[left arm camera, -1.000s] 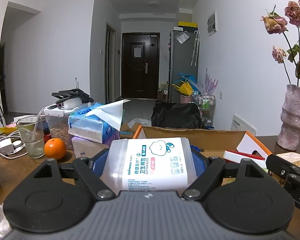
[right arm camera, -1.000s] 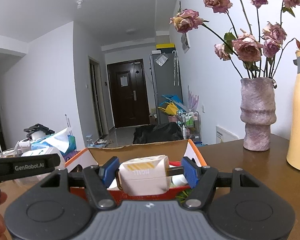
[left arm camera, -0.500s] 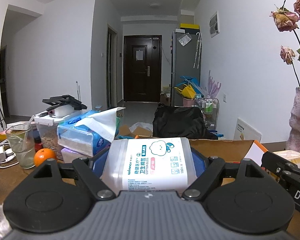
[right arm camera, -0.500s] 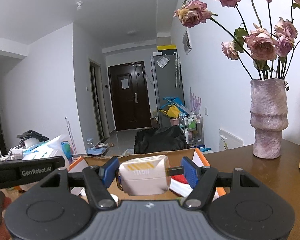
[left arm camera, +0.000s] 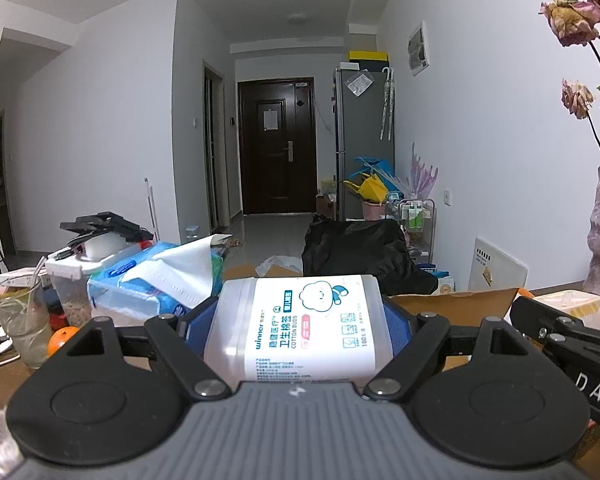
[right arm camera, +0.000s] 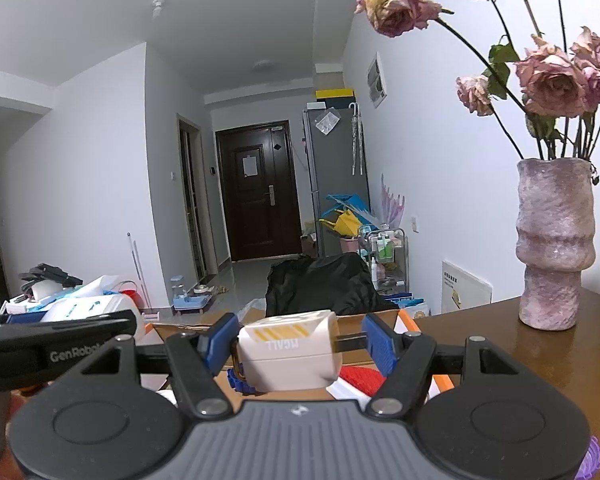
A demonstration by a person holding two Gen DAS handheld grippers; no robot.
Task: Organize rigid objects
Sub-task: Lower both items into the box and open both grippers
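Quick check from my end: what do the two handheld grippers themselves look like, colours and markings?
Both match: ribbed grey body, black linkage arms with round discs and silver pivot bolts, blue pads on the fingers. The left gripper carries white "GenRobot" lettering on its black side; the right gripper shows white "DAS".

We hold a gripper in each hand, both pointing forward and tilted slightly downward. Our left gripper (left arm camera: pixel 300 328) has its blue pads (left arm camera: pixel 198 326) pressed against both sides of a cotton bud box (left arm camera: pixel 300 328). Our right gripper (right arm camera: pixel 296 346) is clamped on a small white carton (right arm camera: pixel 290 354), one pad touching it directly. Each gripper's black arm shows beside the other.
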